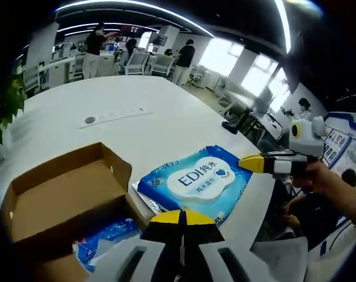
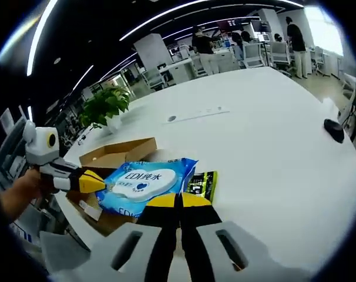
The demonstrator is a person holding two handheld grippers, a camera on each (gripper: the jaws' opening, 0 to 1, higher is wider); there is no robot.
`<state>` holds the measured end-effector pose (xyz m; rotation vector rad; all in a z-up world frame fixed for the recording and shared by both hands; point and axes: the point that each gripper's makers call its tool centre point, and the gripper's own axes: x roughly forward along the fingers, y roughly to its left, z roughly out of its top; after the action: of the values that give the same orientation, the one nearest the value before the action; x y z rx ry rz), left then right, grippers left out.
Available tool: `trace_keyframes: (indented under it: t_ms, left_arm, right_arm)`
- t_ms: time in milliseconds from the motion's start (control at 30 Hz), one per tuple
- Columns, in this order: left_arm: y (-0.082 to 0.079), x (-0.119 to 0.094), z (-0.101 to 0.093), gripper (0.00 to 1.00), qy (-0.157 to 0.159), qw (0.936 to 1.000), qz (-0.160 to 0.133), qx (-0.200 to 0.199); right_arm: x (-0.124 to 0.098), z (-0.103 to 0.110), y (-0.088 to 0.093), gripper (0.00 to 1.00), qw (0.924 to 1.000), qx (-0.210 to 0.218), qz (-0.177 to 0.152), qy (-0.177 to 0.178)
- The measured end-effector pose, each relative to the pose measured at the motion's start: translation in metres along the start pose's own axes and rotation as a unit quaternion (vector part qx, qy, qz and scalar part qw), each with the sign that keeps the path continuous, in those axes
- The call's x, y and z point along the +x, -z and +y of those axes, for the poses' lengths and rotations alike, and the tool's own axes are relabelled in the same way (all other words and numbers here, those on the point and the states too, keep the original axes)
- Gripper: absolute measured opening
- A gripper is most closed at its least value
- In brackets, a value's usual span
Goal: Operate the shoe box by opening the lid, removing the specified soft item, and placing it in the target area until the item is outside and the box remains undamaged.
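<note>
Left gripper view: the open cardboard shoe box (image 1: 66, 194) sits at the near left on the white table (image 1: 125, 100), its lid flap folded back toward the far left. A blue wet-wipes pack (image 1: 197, 183) lies flat on the table just right of the box, outside it, its long axis running from the near left to the far right and its white label facing up. The left gripper (image 1: 182, 218) stands at the pack's near edge with its yellow-tipped jaws pressed together, grasping nothing. The right gripper (image 1: 252, 163) hovers at the pack's far right corner, jaws clenched and empty; contact with the pack cannot be judged. A blue packet (image 1: 104, 235) lies inside the box.

Right gripper view: a dark green-and-yellow sachet (image 2: 201, 183) lies just beside the pack, possibly tucked under its edge. Broad bare tabletop extends far and right; a potted plant (image 2: 105, 106) stands beyond the box.
</note>
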<state>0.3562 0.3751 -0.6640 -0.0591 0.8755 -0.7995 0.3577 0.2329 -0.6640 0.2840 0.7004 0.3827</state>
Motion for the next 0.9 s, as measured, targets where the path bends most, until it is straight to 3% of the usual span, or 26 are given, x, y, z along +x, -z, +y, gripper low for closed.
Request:
trace_keyframes:
  t_ms: [567,900]
  left_arm:
    - [0.001,0.04,0.02,0.0,-0.017,0.9988,0.045,0.012]
    - [0.003,0.051,0.025,0.0,-0.04,0.9944,0.073,0.065]
  right_arm:
    - [0.041,-0.031,0.013,0.0,0.9994,0.005,0.033,0.006]
    - [0.057,-0.039,0.022,0.0,0.999,0.014,0.041,0.006]
